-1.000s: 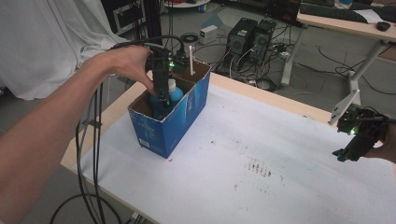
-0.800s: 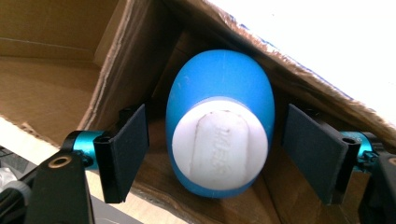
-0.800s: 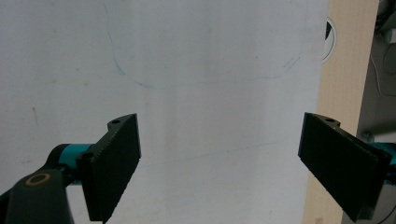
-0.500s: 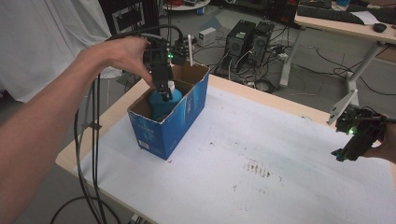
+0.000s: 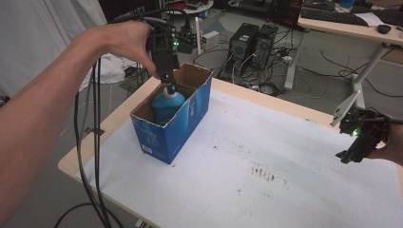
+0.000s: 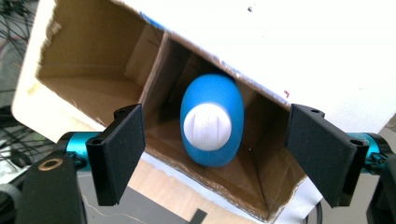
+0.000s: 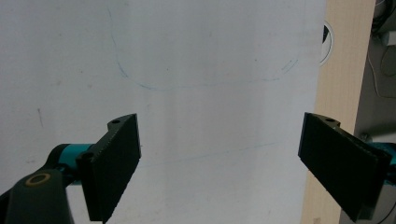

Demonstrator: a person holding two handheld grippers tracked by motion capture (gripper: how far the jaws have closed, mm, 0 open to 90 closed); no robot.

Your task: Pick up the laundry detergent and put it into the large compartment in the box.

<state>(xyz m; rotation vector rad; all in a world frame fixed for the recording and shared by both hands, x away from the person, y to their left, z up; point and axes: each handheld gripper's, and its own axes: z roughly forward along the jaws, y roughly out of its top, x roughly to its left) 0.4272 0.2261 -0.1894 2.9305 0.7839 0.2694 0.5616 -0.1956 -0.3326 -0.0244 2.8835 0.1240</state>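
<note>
Blue and capped in white, the bottle (image 5: pixel 167 105) stands upright in the near compartment of the blue cardboard box (image 5: pixel 183 129), which sits at the left end of the white-covered tabletop (image 5: pixel 266 190). The left claw (image 5: pixel 170 87) hangs straight above the box, pointing down at the bottle's white cap (image 6: pixel 207 126); its jaws have just been opening and stand wide either side of the cap, touching nothing. The far compartment of the box (image 6: pixel 93 60) lies bare. Well away from the box, at the right edge of the tabletop, the right claw (image 5: pixel 349 154) hovers over the white cover with jaws spread wide and nothing between them.
</note>
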